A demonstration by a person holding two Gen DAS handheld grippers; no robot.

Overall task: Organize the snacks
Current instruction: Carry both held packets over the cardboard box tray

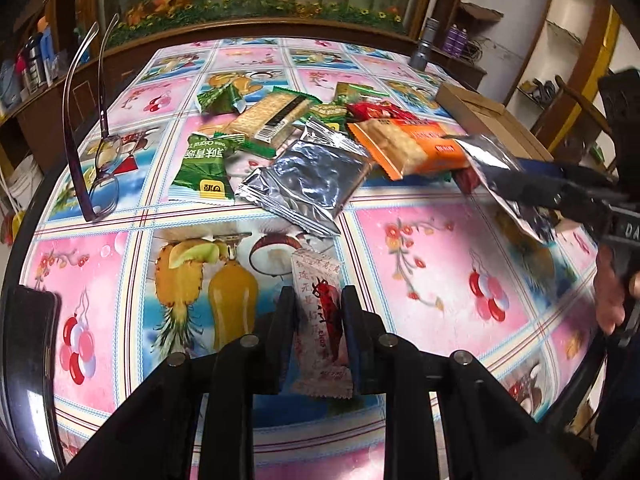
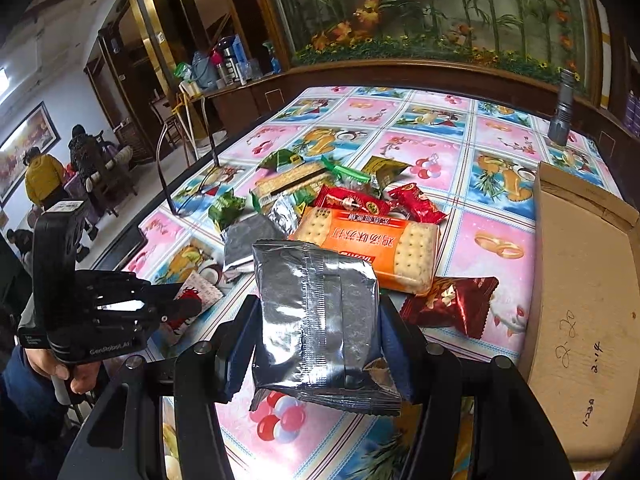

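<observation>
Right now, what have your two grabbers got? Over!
Left gripper shut on white-and-red packet. Right gripper shut on silver pouch. Snack pile waiting mid-table; cardboard box beside it. Nothing blocking.

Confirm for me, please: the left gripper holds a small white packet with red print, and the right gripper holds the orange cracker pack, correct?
Not quite. The right gripper holds a silver foil packet, as the right wrist view shows; the orange cracker pack lies on the table. The left gripper does hold the small white packet with red print.

"GenRoboLAI" on left tongs [image 2: 188,308], "2.14" handwritten on cardboard box [image 2: 580,320]
</observation>
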